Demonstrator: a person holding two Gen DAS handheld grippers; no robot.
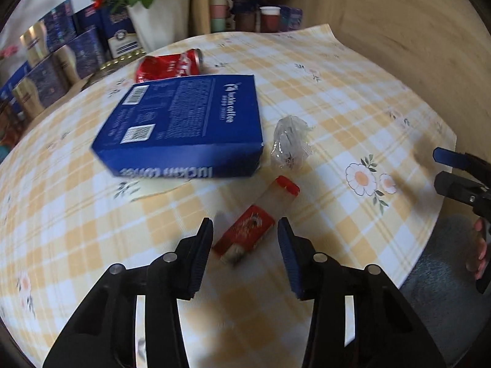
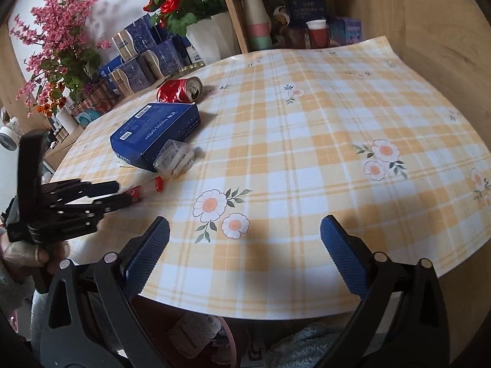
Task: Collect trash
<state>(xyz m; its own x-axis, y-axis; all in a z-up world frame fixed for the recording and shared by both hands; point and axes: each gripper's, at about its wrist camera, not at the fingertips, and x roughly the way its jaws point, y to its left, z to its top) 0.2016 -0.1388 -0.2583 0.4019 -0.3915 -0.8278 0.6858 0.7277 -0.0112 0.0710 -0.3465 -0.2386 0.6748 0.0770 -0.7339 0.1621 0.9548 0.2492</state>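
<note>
Straddling the red-capped tube [image 1: 256, 224], the left gripper [image 1: 245, 230] gapes, holding nothing. Lower squarely, then close across its labelled middle. The right gripper [image 2: 245, 233] hangs wide and empty.

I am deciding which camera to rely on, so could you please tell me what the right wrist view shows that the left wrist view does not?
Only the right wrist view shows the tall pink blossom arrangement and a bottle lying below the table edge.

Only the left wrist view shows the open left claw flanking the red-labelled clear tube with a red cap.

Both show the blue Luckin Coffee box, crushed red soda can, crumpled clear plastic wrapper and yellow checked tablecloth.
</note>
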